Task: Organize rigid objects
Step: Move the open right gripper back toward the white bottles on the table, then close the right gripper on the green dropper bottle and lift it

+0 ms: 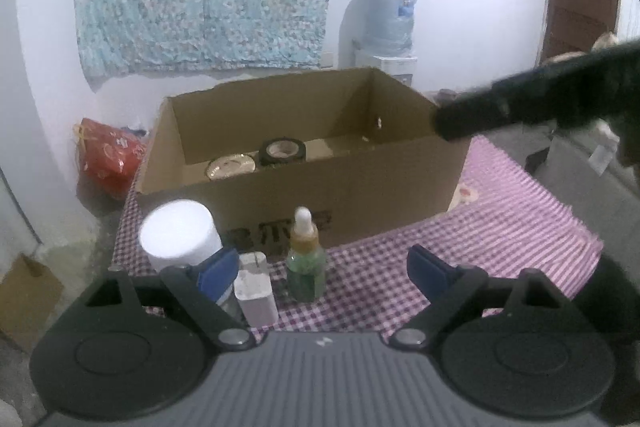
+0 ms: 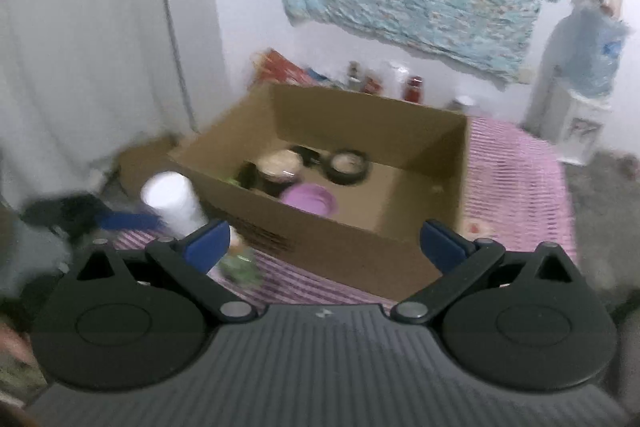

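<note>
Left wrist: dropper bottle (image 1: 306, 259) and white jar (image 1: 178, 235) front the cardboard box (image 1: 360, 183)

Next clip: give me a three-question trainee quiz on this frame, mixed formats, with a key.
1. True or false: the dropper bottle is already inside the box.
2. Which item lies in the box? A) tape roll B) white jar C) white block
3. Fill in: the left gripper and the right gripper both have their jaws ____, with nothing held.

Key: 1 false; 2 A; 3 open.
</note>
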Demonstrator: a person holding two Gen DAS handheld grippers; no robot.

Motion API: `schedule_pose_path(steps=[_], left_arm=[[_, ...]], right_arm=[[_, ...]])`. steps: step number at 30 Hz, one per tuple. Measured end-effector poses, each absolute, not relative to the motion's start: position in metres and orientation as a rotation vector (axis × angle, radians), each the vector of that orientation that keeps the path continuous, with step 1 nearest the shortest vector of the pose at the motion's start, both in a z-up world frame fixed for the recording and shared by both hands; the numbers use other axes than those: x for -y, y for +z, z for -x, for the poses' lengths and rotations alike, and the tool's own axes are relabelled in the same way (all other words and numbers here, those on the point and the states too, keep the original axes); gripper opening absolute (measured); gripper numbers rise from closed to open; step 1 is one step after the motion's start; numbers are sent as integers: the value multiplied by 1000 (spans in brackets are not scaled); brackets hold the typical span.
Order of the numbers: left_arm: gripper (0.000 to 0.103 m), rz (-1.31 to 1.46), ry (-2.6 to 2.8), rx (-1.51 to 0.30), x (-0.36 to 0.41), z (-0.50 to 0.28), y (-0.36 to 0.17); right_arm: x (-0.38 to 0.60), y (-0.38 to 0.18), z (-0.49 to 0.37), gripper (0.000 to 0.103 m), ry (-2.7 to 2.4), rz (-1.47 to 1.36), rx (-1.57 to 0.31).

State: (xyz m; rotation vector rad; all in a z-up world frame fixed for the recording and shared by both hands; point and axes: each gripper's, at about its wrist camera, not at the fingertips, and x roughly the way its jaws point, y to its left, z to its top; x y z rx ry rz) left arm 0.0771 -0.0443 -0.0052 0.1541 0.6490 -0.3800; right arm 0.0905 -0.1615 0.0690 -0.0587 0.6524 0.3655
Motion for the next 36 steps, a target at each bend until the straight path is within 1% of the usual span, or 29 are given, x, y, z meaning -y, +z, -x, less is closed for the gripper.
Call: schedule_pose_path(steps=[6,8,11,12,13,14,15,16,17,18,19,20,21,23,26,28,30,36], left_arm=[[89,-211,-342,-622,59,-77,-38],[80,-237,-330,-616,63,-80,-46],[72,-279,-309,-610,65,-81,-57],[71,-290,-304,-612,66,-82,-61],[69,-297,-300,-615,67,-83,-63],[64,-305,-292,-614,68,-84,-65],[61,-321,-285,-600,70,-84,-66],[60,-334,-282,-593,71,-84,-67],[57,-347,-278,-586,73,-84,-67],[54,-354,-279,-582,74,-85,-68],[48,-356,-281,-583,75,-86,-69],[45,-356,-280,-588,75,-88,-70],[45,-355,-278,-592,76,-90,-70],[42,-351,-273,-596,74,-93,-71],[42,-344,-274,-596,73,-94,-72],[42,-341,-281,-590,74,-93,-72],[42,-335,-296,-589,74,-91,-71],[42,-341,-299,-593,77,-91,-74]], right_arm=[[144,34,-96,102,437,-89,-686],[136,22,-100,101,444,-113,-696],[124,13,-107,100,456,-113,-698],[121,10,-109,99,460,-108,-697],[117,7,-112,96,463,-101,-695],[113,4,-115,94,467,-93,-696],[109,2,-118,90,472,-87,-699],[106,-1,-121,82,476,-84,-702],[103,-4,-124,78,481,-82,-708],[99,-7,-128,70,487,-78,-716],[98,-8,-131,63,492,-74,-722],[95,-11,-133,59,494,-71,-728],[94,-12,-136,52,497,-68,-734],[92,-16,-140,48,505,-71,-741],[89,-18,-144,37,514,-67,-741],[89,-21,-146,23,511,-68,-747],[92,-23,-148,17,508,-75,-754],[108,-24,-147,16,495,-114,-757]])
